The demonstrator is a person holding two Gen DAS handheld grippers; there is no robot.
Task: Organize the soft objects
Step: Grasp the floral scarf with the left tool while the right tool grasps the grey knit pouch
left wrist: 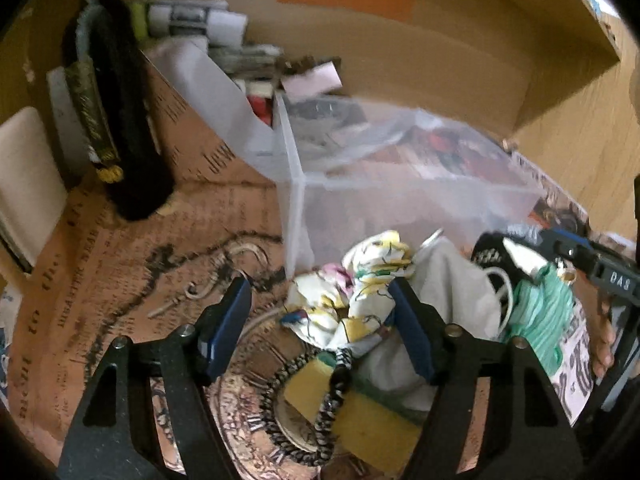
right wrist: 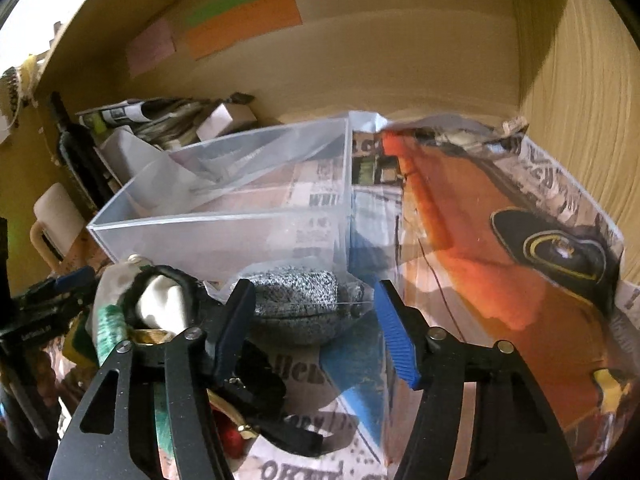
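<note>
My left gripper (left wrist: pixel 320 300) is open, its jaws wide apart over a crumpled floral cloth (left wrist: pixel 356 300) that lies between them, against the right finger. Below it are a yellow sponge (left wrist: pixel 352 412), a black-and-white cord (left wrist: pixel 320 412) and a grey-white cloth (left wrist: pixel 452 292). A green cloth (left wrist: pixel 540 316) lies to the right. My right gripper (right wrist: pixel 312 300) is open in front of a grey knit item in a clear bag (right wrist: pixel 300 304). The clear plastic bin (right wrist: pixel 224 216) stands just behind it; it also shows in the left wrist view (left wrist: pixel 400 196).
A dark bottle (left wrist: pixel 120 120) and a cardboard box (left wrist: pixel 192 136) stand at the left. A white mug (right wrist: pixel 52 216) is left of the bin. The surface is lined with printed paper (right wrist: pixel 500 248). Wooden walls (right wrist: pixel 400 60) close in behind and at the right.
</note>
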